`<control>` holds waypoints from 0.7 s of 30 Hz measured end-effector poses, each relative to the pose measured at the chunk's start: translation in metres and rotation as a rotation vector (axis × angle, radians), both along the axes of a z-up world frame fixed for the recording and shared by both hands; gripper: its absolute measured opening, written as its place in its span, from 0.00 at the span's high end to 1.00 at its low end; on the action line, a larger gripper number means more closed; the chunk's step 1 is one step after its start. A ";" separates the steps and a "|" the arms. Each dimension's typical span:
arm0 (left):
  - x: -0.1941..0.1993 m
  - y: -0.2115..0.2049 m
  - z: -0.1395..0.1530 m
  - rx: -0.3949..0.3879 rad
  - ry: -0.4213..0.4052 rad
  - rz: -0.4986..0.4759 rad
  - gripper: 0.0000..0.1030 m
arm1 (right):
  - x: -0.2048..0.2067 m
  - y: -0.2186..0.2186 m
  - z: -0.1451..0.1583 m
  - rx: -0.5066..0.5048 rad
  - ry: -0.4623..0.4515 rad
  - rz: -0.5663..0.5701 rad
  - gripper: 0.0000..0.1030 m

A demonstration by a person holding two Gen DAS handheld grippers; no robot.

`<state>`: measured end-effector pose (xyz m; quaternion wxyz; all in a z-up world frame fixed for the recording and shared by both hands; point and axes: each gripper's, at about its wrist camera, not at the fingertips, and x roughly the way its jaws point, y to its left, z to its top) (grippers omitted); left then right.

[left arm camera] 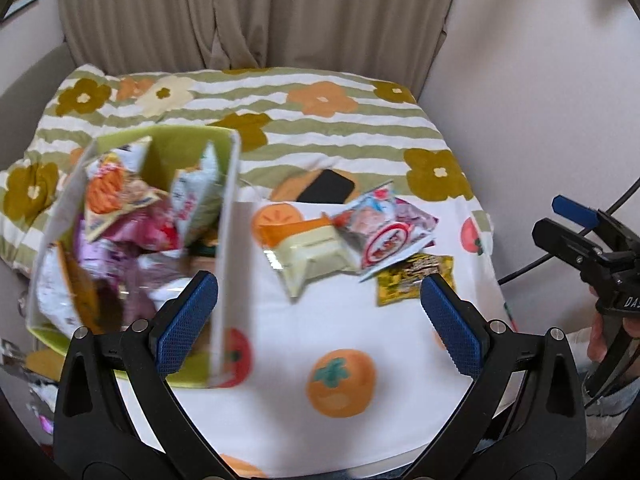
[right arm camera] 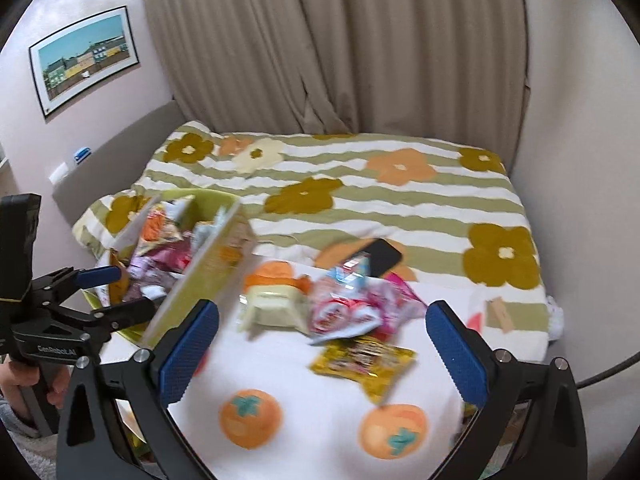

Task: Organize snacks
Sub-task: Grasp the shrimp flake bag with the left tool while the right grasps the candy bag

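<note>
Green inside and white outside, the snack box (left arm camera: 224, 208) sits at the left of the left wrist view, stuffed with crinkled packets (left arm camera: 120, 216) whose print is too blurred to read. Its near wall is smeared by motion, and its lower corner is hidden behind the left gripper (left arm camera: 320, 320), whose blue-padded tongs are spread wide with nothing between them.

To the right of the box, on the white cloth printed with orange persimmons (left arm camera: 340, 376), a small heap is left loose: a pale cream pouch (left arm camera: 312, 252), a red-and-white packet (left arm camera: 384, 228) leaning across it, and a yellow packet (left arm camera: 416, 280) half tucked under that one. A black phone (left arm camera: 326, 192) lies just behind the heap, its lower edge covered by the packets.

The right gripper (right arm camera: 324, 352) is likewise wide and empty, hovering over the cloth with the yellow packet between its pads. In the left wrist view it is cut off at the right edge, with fingers (left arm camera: 596, 344) showing on the handle. The striped floral quilt (right arm camera: 360, 208) fills the background.
</note>
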<state>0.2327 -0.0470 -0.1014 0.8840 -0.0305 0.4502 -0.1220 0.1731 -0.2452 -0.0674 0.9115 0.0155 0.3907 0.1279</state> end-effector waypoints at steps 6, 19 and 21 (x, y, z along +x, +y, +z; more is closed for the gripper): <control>0.032 -0.042 -0.016 -0.067 0.055 0.007 0.02 | 0.018 -0.043 -0.016 0.046 0.049 -0.033 0.00; 0.138 -0.102 -0.105 -0.089 0.233 0.022 0.03 | 0.105 -0.091 -0.083 0.261 0.235 -0.210 0.00; 0.148 -0.109 -0.122 -0.076 0.269 0.019 0.03 | 0.114 -0.093 -0.094 0.274 0.261 -0.236 0.00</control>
